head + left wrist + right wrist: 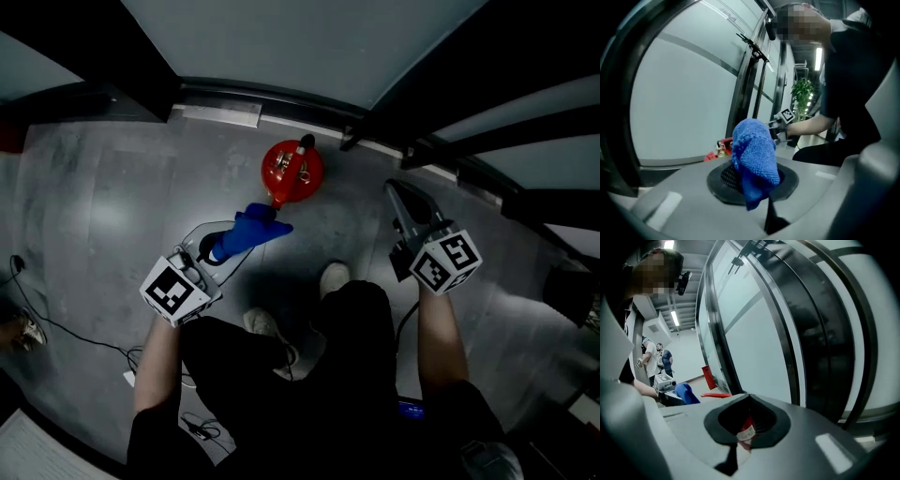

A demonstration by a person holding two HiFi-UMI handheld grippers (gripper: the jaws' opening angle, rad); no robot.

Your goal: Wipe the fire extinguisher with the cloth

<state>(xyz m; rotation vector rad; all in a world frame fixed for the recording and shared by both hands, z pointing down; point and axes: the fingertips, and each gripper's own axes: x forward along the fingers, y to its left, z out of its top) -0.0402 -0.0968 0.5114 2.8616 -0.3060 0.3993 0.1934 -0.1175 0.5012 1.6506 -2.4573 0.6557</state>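
The left tool (216, 251) was clamped on a bunched blue cloth (251, 230), which stuck out past its tips toward the fire extinguisher (292, 169). The cloth's free end hung near the red cylinder's top but apart from it. The extinguisher stood upright on the grey floor (112, 187), close to the base of the glass wall (309, 37).

The right tool (401, 199) hovered well off to the other side, jaws drawn together. A small red scrap with a white label (746, 429) showed at their mouth, and I could not tell what it was.

The step in hand looked like the approach, with wiping not yet begun. The next move called for lowering the cloth onto the body and rubbing without tipping the cylinder.
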